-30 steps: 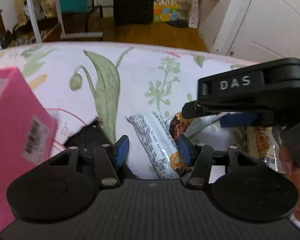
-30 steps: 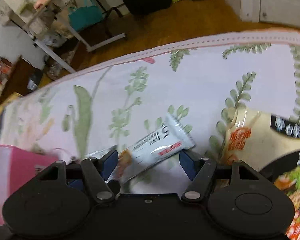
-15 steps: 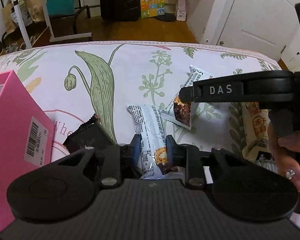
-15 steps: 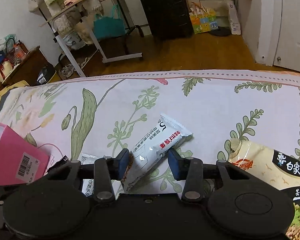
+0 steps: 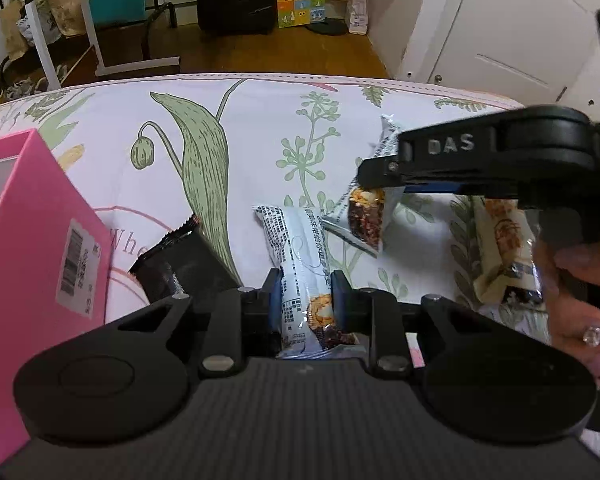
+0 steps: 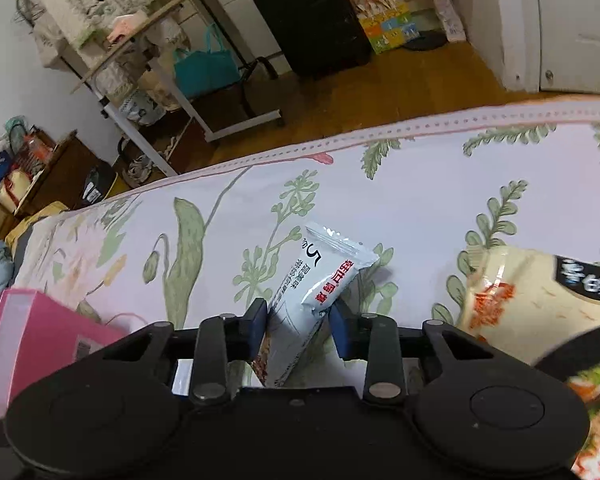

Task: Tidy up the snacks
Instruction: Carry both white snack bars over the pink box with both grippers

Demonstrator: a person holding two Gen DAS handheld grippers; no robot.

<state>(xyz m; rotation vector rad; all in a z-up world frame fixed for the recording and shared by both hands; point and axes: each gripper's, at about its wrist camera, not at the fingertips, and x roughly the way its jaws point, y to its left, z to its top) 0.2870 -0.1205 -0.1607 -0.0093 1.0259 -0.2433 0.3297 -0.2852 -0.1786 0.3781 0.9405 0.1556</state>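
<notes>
The left gripper pinched one white snack bar, light and crinkly, at its near end beside the pink box on the bed. Beyond, the right gripper was closing around another bar, best held mid-body.

I can see a black suitcase standing on the wood floor by the far wall, with a bright paper bag just beside it. A teal bag hangs low on a white rack full of cloth and stuff, and a white door is on the right. The sheet in front of me is white with big green leaves and a pink edge.
</notes>
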